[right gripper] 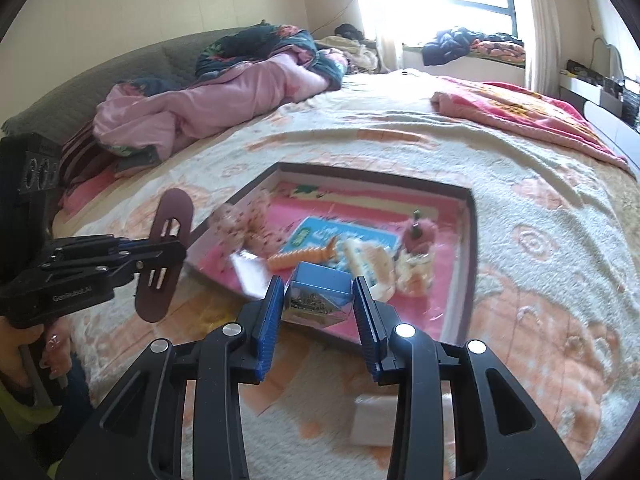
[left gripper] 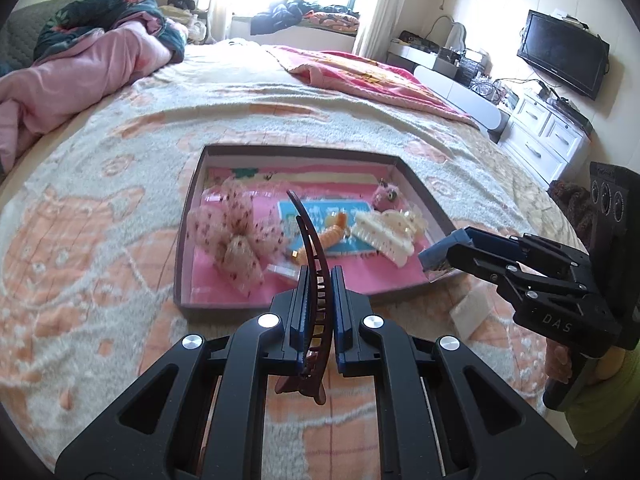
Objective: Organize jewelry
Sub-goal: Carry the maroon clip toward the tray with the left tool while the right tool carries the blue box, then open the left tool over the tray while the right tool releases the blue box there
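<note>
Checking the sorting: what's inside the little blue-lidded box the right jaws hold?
Blue-lidded box: small gold-coloured metal pieces show through its clear wall; too small to identify. The lid hides the rest.

Roughly five hair accessories (left gripper: 384, 232), one tray (left gripper: 182, 240).

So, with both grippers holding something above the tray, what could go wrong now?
1. The left gripper pinches the long brown hair clip low on its curved length, so it may pivot or slip.
2. The right gripper holds the small clear box with the blue lid tilted; if the lid is loose, the small metal pieces inside could spill onto the bed cover.
3. The tray is crowded already.
</note>
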`<state>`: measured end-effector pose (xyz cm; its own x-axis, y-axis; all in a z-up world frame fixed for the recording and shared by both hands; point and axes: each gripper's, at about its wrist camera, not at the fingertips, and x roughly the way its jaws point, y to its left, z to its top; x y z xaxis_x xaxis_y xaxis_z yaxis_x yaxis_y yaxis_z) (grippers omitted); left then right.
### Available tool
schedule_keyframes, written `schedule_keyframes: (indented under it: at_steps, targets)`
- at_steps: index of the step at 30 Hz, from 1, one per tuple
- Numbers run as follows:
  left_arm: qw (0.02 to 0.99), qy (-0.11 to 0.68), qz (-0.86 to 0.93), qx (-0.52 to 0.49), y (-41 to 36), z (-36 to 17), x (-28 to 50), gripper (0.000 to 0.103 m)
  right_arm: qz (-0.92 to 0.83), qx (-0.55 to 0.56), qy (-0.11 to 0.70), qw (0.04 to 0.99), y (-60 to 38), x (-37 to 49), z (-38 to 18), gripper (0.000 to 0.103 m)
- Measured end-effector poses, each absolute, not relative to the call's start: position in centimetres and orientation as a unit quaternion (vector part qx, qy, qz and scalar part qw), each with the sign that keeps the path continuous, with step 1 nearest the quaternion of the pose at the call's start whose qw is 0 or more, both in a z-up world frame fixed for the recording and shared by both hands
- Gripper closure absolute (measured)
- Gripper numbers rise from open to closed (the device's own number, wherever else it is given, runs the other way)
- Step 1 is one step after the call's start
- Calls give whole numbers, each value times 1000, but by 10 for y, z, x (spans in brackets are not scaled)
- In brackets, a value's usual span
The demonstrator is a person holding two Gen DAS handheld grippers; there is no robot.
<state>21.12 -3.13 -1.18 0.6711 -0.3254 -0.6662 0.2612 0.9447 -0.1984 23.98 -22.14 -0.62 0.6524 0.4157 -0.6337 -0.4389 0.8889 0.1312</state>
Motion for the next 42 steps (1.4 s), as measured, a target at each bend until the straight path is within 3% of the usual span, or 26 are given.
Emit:
schedule_keyframes:
  at_steps: [19,42]
  targets:
    - [913,367,-176,-19,-68,-10,281,98,161,-3,362,918,-266,290,-23,69]
    - [901,404,-158,-17,-67,-50,320,98,160,-17,402,901,-258,306,-54,69]
